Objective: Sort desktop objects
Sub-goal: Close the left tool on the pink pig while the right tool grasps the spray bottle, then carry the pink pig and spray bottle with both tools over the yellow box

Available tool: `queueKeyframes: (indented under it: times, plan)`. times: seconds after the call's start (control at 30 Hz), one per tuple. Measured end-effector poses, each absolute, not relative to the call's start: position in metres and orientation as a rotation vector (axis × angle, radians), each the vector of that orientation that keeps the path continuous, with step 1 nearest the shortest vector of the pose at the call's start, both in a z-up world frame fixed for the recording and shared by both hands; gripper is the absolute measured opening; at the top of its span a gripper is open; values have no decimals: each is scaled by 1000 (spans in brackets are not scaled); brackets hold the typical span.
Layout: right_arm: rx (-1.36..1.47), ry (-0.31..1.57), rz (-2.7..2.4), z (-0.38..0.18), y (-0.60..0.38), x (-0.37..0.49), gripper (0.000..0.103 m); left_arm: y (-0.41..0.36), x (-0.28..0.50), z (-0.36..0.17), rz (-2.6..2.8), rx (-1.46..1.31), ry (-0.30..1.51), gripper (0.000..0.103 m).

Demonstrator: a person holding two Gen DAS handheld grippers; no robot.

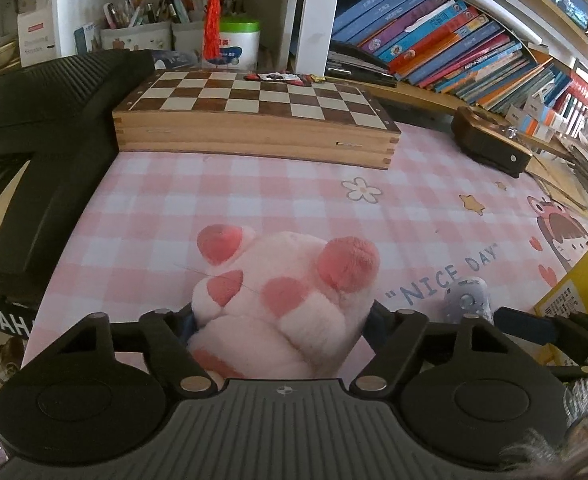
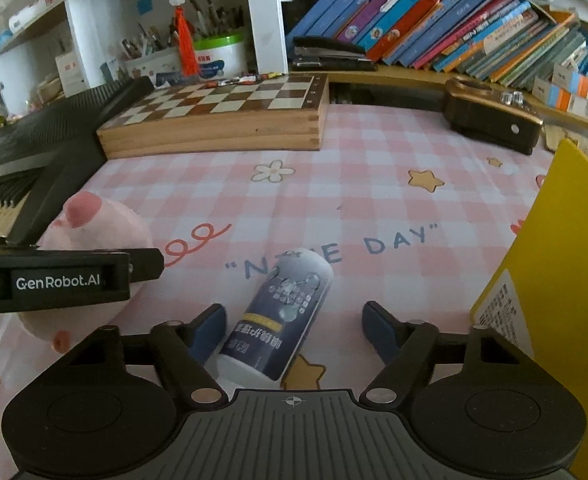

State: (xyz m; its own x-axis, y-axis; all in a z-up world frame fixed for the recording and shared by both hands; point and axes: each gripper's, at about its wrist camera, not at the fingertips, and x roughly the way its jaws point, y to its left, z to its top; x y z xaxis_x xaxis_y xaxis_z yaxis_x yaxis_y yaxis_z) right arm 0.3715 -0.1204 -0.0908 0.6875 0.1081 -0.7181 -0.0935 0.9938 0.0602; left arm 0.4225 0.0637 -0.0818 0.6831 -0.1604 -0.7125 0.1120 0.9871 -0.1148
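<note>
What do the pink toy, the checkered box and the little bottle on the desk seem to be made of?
The pink toy looks like plush fabric: a fuzzy, matte pile with soft, rounded bulges. The checkered box appears to be wood, with a smooth finish, grain on its side and finger joints at the corners. The little bottle is probably plastic under a glossy printed label, though the pictures leave that open.

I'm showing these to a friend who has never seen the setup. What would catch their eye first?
Probably the pink plush paw, lying on the pink checked desk mat and filling the gap between the left tongs, whose pads seem to press its sides. Next, the dark blue bottle lying on its side between the right tongs, and the wooden chessboard box behind.
</note>
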Motion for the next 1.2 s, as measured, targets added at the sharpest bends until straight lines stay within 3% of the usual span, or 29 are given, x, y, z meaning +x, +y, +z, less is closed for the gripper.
queueKeyframes:
  times: [0.03,0.1,0.17,1.2]
  plan:
    - [8,801,123,-91,-120,372,55,64,422,-81,-157,-68,802,69]
    - [-15,797,146,-90,-118,373,41,66,421,-79,-169,-87,797,68]
    - [-17,795,167,-90,-117,374,33,69,416,-73,-176,-108,777,68]
    - [32,667,267,-11,-125,285,33,116,281,4,-255,-325,584,67]
